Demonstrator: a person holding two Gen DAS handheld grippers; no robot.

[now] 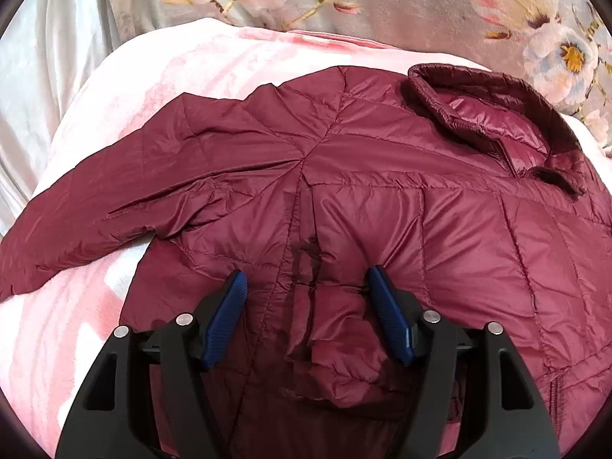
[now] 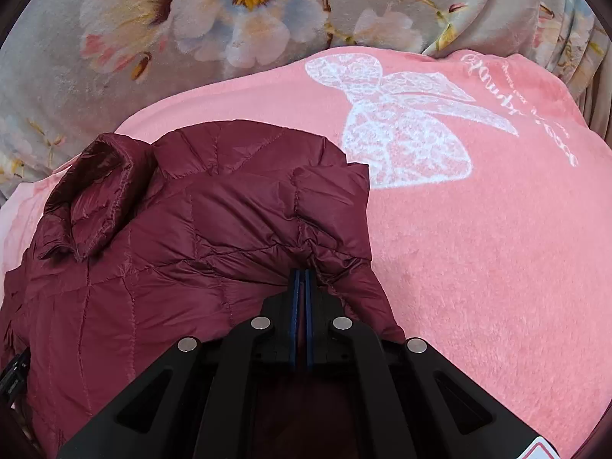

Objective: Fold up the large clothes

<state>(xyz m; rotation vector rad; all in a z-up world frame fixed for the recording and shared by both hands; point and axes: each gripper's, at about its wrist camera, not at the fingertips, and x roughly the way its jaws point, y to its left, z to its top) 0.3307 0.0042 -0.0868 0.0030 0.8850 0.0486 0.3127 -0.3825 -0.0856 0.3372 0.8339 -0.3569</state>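
A maroon quilted puffer jacket (image 1: pixel 382 199) lies spread on a pink blanket (image 1: pixel 126 88), its collar (image 1: pixel 489 114) at the far right and one sleeve (image 1: pixel 95 222) stretched out to the left. My left gripper (image 1: pixel 308 272) hovers open over the jacket's side seam below the armpit; its blue pads (image 1: pixel 229 306) straddle the fabric without pressing it. In the right wrist view the jacket (image 2: pixel 153 267) fills the left half, collar (image 2: pixel 95 199) far left. My right gripper (image 2: pixel 305 272) is shut on a puckered fold near the jacket's right edge.
The pink blanket (image 2: pixel 497 267) carries a white bow print (image 2: pixel 401 126) and lettering, and extends wide to the jacket's right. Grey floral fabric (image 2: pixel 191 19) rises behind it. Pale cloth (image 1: pixel 46 76) hangs at the far left.
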